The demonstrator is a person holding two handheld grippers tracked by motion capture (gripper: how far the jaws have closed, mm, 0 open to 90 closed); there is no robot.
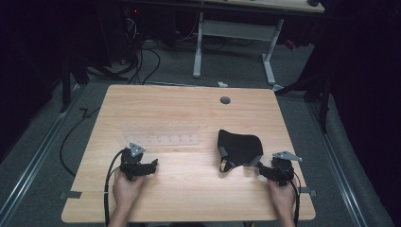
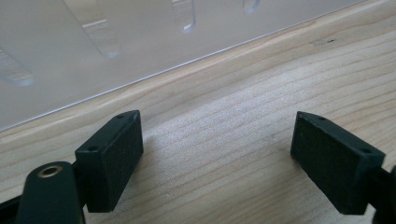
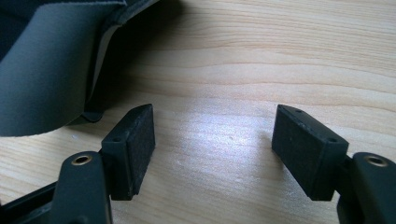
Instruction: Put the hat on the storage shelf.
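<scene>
Black mask (image 1: 239,148) beside right gripper (image 1: 271,169); left gripper (image 1: 152,166) near clear rack (image 1: 161,134) (both gape, empty).

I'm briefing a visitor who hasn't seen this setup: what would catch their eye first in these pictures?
Probably the black cap, dark against the pale wooden table, lying right of centre just ahead of the right gripper. Next, the clear plastic rack left of centre, just beyond the left gripper. Both grippers rest low at the near edge, jaws open over bare wood.
</scene>
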